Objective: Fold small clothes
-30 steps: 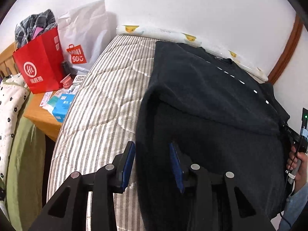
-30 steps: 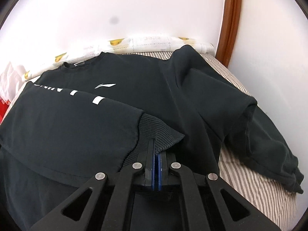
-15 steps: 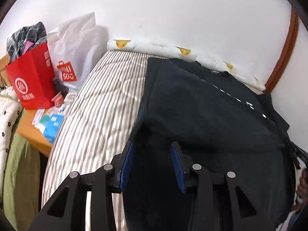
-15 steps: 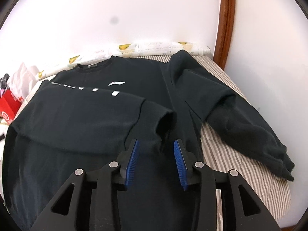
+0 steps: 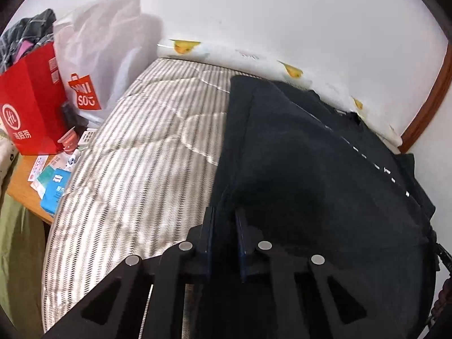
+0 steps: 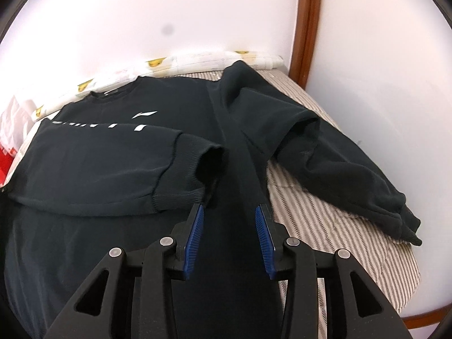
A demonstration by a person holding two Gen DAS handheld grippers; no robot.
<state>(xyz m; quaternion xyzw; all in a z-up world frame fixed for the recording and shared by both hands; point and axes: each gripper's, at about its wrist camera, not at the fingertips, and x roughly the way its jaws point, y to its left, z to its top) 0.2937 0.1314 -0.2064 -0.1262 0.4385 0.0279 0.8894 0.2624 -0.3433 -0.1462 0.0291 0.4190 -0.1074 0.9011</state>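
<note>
Sweatshirt (image 6: 113,169) hem cut off by lower edge

A red bag (image 5: 31,104) and a white bag (image 5: 99,53) stand far left of the tongs. A blue box (image 5: 55,192) lies nearer. The striped bed (image 5: 141,155) spreads ahead.

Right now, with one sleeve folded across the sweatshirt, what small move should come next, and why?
Probably swing the right gripper over to the other sleeve: its jaws stand open and empty, and that sleeve lies spread on the bed. The left gripper is closing on the sweatshirt at its side edge.
</note>
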